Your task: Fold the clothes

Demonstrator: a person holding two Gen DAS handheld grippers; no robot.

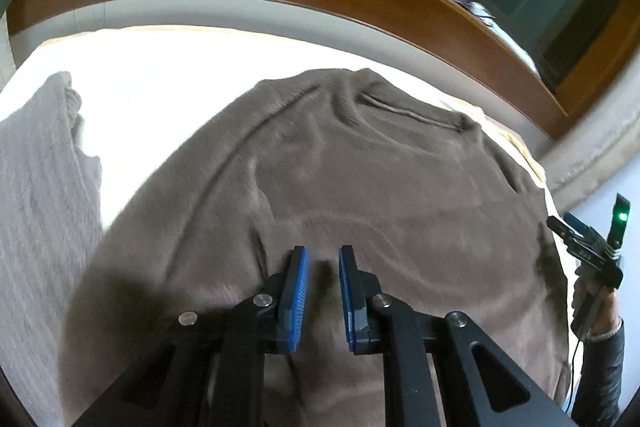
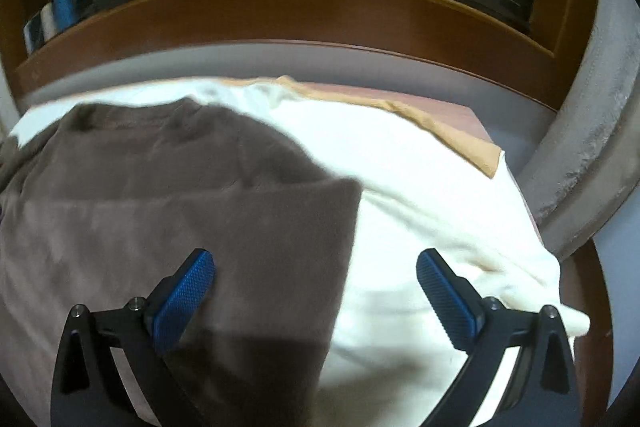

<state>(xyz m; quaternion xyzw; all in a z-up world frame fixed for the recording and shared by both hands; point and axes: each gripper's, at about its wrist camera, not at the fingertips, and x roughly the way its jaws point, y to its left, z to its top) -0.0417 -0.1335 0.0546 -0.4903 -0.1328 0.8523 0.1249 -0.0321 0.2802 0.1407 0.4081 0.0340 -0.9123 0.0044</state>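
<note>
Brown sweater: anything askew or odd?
Nothing damaged. The brown sweater lies spread on the white sheet, collar puckered with creases. The sheet is pulled back at the far corner, baring the tan layer.

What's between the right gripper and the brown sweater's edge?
Nothing visible. The right gripper is open above the brown sweater, straddling its right edge; only the white sheet lies beside it.
</note>
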